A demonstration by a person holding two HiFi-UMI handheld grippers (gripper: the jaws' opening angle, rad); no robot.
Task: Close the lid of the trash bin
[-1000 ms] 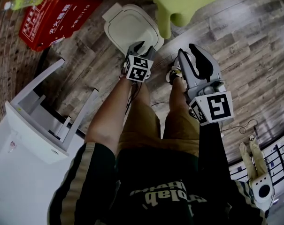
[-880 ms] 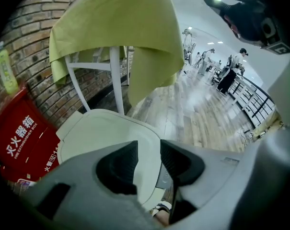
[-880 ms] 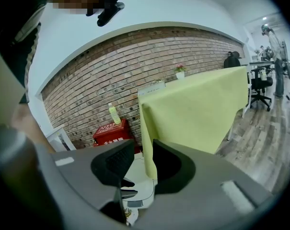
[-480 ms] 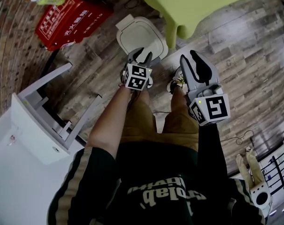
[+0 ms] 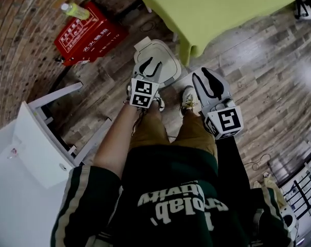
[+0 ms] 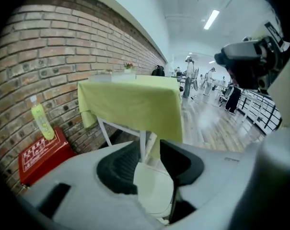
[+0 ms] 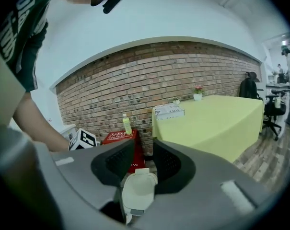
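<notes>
head view: the trash bin (image 5: 164,53) stands on the wood floor past my feet, lid down, right by a leg of the green table (image 5: 217,9). a red box (image 5: 91,34) carrying a bottle (image 5: 74,10) sits left by the brick wall, with a white cabinet (image 5: 21,158) nearer; bare floor opens to the right.

left gripper view: the left gripper (image 5: 151,66) has its jaws apart, just been closing slightly, with nothing between them.

right gripper view: the right gripper (image 5: 202,77) is spread and empty, and the bin shows beyond the gap.
</notes>
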